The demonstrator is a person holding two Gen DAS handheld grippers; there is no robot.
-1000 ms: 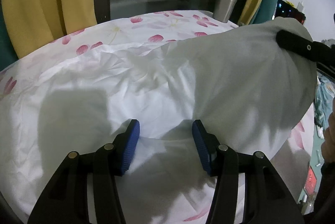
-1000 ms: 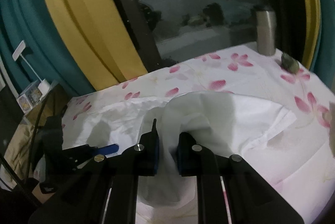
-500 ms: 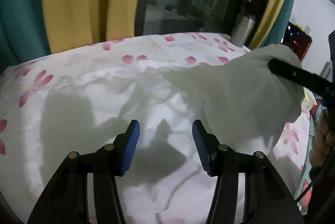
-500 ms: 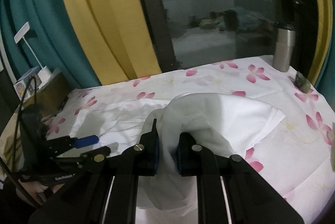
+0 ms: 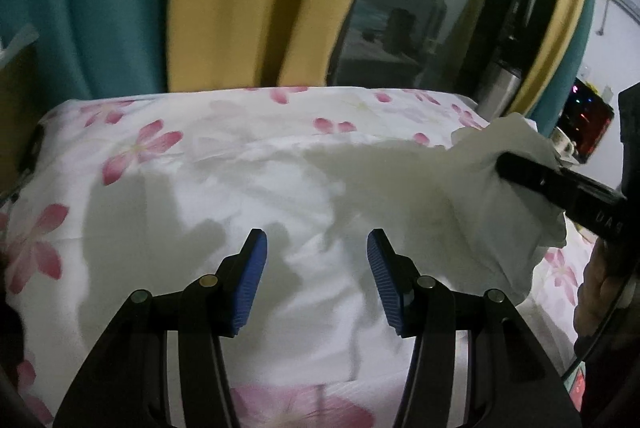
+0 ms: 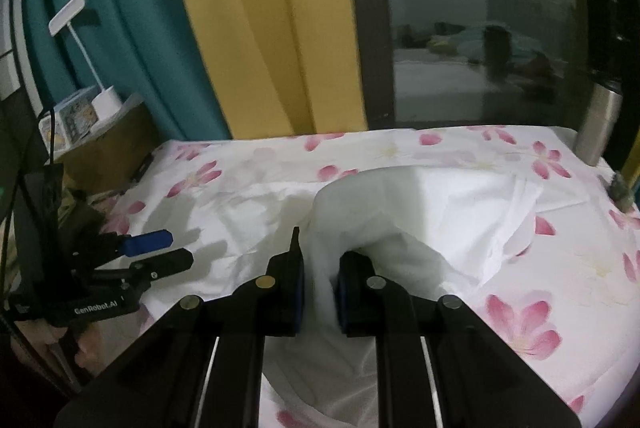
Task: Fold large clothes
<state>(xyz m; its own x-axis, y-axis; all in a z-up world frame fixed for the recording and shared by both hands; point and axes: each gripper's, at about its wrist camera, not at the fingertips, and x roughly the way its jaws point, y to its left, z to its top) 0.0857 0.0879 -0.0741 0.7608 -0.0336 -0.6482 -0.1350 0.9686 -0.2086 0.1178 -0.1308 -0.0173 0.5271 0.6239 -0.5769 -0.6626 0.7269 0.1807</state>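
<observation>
White garment pinched on one side

Spread over the flower-print bed sheet point(image 6: 560, 268): white garment point(image 6: 440, 212), one bunched fold raised. Right gripper point(image 6: 319, 292) jaws clenched on that fold. Left gripper point(image 5: 313, 268) jaws released, grasping nothing, above the cloth

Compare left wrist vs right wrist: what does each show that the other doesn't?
Left wrist only: the left tongs from behind, open and empty above the white garment, plus a dark device with red lights at far right.

Right wrist only: the right tongs shut on a raised fold of the garment, a white desk lamp and a small dark object at the bed's right edge.

Both: the floral bedsheet, yellow curtain, teal curtain, dark window, steel tumbler.
</observation>
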